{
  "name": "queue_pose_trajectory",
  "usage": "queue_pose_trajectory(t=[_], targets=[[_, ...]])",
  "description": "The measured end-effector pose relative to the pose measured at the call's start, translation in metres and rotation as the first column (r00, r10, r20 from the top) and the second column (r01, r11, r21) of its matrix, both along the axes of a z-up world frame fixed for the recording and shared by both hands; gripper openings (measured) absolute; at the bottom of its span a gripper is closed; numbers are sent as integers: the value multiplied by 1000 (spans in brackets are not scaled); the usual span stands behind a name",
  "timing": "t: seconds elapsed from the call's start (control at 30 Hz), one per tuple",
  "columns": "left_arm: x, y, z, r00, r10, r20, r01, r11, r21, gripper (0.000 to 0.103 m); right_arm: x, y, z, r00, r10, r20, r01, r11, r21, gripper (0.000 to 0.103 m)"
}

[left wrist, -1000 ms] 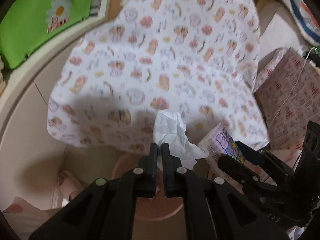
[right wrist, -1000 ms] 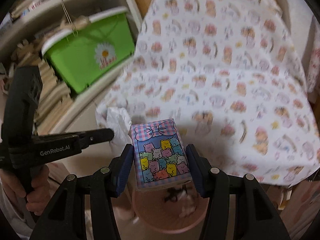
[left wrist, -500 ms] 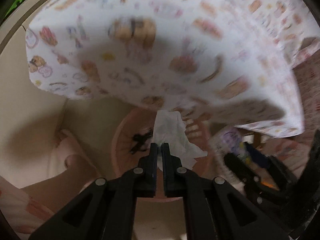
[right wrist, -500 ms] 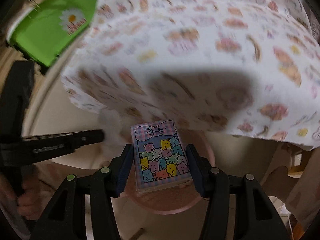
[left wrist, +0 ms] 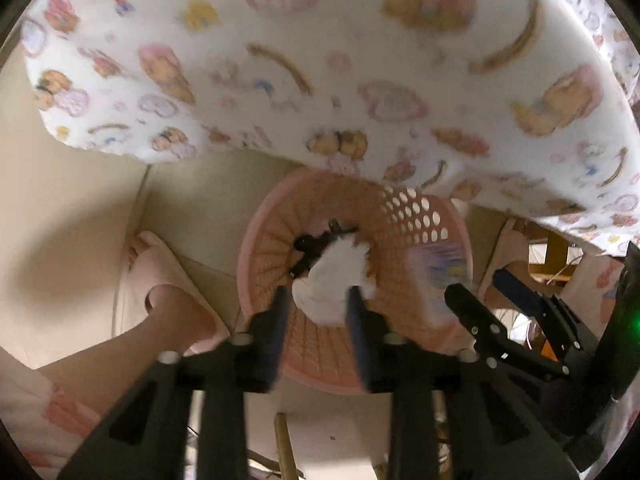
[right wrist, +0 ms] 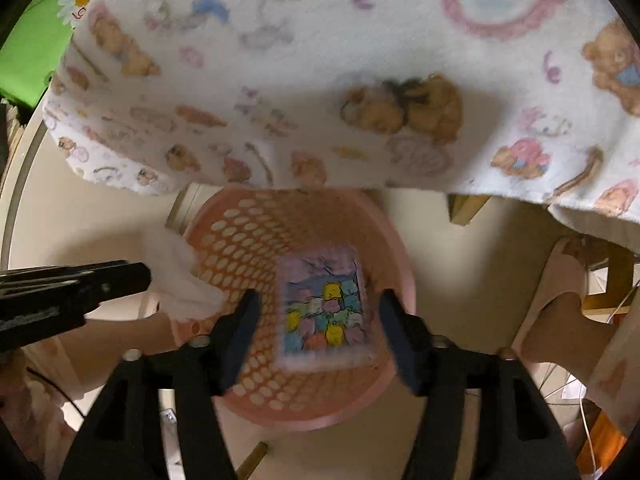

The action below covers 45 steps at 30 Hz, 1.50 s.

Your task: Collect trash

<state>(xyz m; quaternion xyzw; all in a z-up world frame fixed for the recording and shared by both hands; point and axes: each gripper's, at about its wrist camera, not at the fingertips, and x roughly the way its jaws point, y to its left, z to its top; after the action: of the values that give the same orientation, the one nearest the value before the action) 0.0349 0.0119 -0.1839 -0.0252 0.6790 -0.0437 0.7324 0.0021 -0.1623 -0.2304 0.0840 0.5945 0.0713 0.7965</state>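
A bear-print cloth (left wrist: 320, 60) overhangs beige floor (left wrist: 72, 216); a slippered foot (left wrist: 168, 292) and green bin (right wrist: 28, 36) flank it.

Above: printed cloth (left wrist: 320, 60) overhangs the basket's (right wrist: 400, 264) far rim (upper frame).
Basket mouth: open below both grippers.
Sides: slippered feet (left wrist: 168, 280) flank it.
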Motion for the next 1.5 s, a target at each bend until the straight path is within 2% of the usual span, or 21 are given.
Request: queue_pose_trajectory(t=[0.1, 0.2, 0.27, 0.3, 0.33, 0.4, 0.47, 0.5, 0.57, 0.63, 0.67, 0.77, 0.87, 1.03, 1.07, 1.1, 1.17, 1.27, 1.5], targets=[[-1, 2, 21, 996, -3, 86, -2, 999, 55, 41, 2, 0, 11, 999, -18, 28, 18, 999, -26, 75], [-6, 3, 56, 974, 2, 229, -24, 995, 95, 49, -3, 1, 36, 997, -15, 75, 20, 997, -73, 75], [-12, 5, 81, 943, 19, 332, -53, 994, 92, 55, -6, 2, 61, 994, -8, 109, 18, 995, -96, 75], [-15, 7, 94, 926, 21, 376, -57, 995, 84, 57, -8, 2, 80, 988, 1, 157, 17, 994, -112, 75], [-18, 8, 106, 911, 20, 412, -55, 996, 75, 64, -10, 1, 102, 976, 7, 216, 22, 991, -130, 76], [-24, 9, 123, 882, 17, 471, -54, 996, 64, 74, -18, -4, 136, 946, 16, 325, 39, 986, -162, 89], [-31, 8, 140, 844, 14, 537, -61, 996, 69, 89, -26, -5, 164, 908, 25, 419, 58, 981, -184, 90], [-32, 8, 147, 826, 8, 563, -58, 996, 72, 92, -28, -4, 176, 893, 43, 448, 53, 978, -200, 91], [-39, 5, 160, 785, -1, 619, -69, 994, 88, 103, -31, 2, 193, 880, 109, 463, 4, 972, -236, 91], [-44, 3, 169, 755, -10, 656, -69, 993, 94, 103, -36, 2, 205, 862, 130, 490, -1, 967, -255, 91], [-43, 2, 170, 749, -16, 663, -67, 993, 100, 103, -41, 2, 211, 851, 129, 509, 10, 965, -261, 91], [-41, 1, 173, 745, -36, 666, -63, 990, 124, 103, -45, 0, 219, 835, 119, 538, 25, 967, -252, 91], [-44, 1, 176, 730, -22, 683, -57, 994, 92, 103, -45, -4, 228, 813, 110, 572, 37, 971, -238, 91], [-48, 3, 186, 669, -23, 743, -67, 994, 91, 103, -39, -13, 234, 796, 67, 602, 96, 967, -234, 95], [-47, 3, 186, 665, -19, 746, -77, 993, 93, 103, -37, -15, 234, 794, 64, 605, 102, 967, -236, 101], [-45, 2, 184, 673, -21, 740, -84, 991, 104, 103, -36, -16, 234, 791, 61, 609, 109, 965, -237, 103], [-39, 0, 179, 695, -32, 718, -75, 990, 117, 103, -33, -17, 232, 797, 63, 600, 114, 961, -252, 103], [-37, -1, 175, 706, -28, 707, -69, 992, 109, 103, -30, -24, 229, 803, 24, 595, 140, 964, -227, 103], [-35, -8, 173, 704, -47, 709, -54, 991, 120, 103, -25, -35, 225, 807, -28, 590, 193, 957, -217, 103]])
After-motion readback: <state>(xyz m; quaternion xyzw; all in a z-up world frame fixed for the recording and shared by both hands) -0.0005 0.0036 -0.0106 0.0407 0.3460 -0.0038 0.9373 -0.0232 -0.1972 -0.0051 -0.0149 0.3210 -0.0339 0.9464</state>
